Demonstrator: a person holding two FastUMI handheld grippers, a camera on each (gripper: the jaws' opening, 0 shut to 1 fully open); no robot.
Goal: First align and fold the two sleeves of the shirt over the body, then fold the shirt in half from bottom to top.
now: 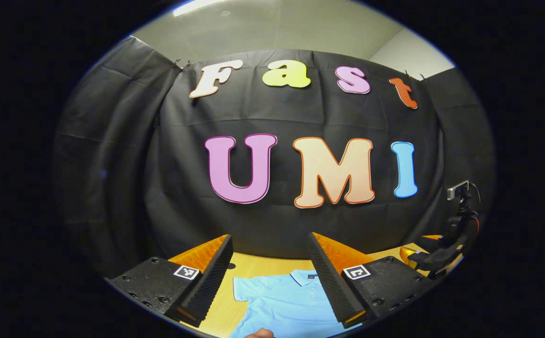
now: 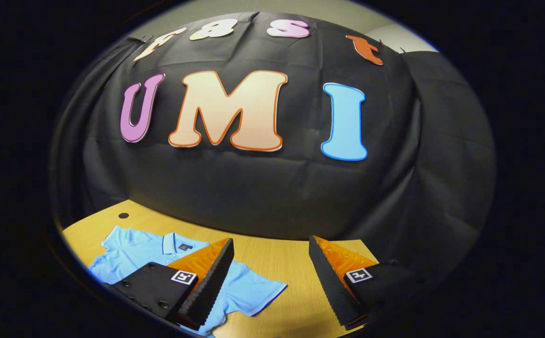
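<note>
Spread wide apart and holding nothing, the left gripper [image 1: 270, 244] frames a light blue polo shirt [image 1: 284, 300] lying flat on the wooden table [image 1: 258, 264] at bottom centre, collar up-frame. The right gripper [image 2: 270, 245] also gapes empty; there the shirt sits lower left, sleeves apparently unfolded.

Both cameras sit high, looking across the table [image 2: 272, 263] at the black wall; the left gripper view faces the shirt [image 1: 286, 300] straight on. The right gripper view looks from farther right; both share it.
</note>
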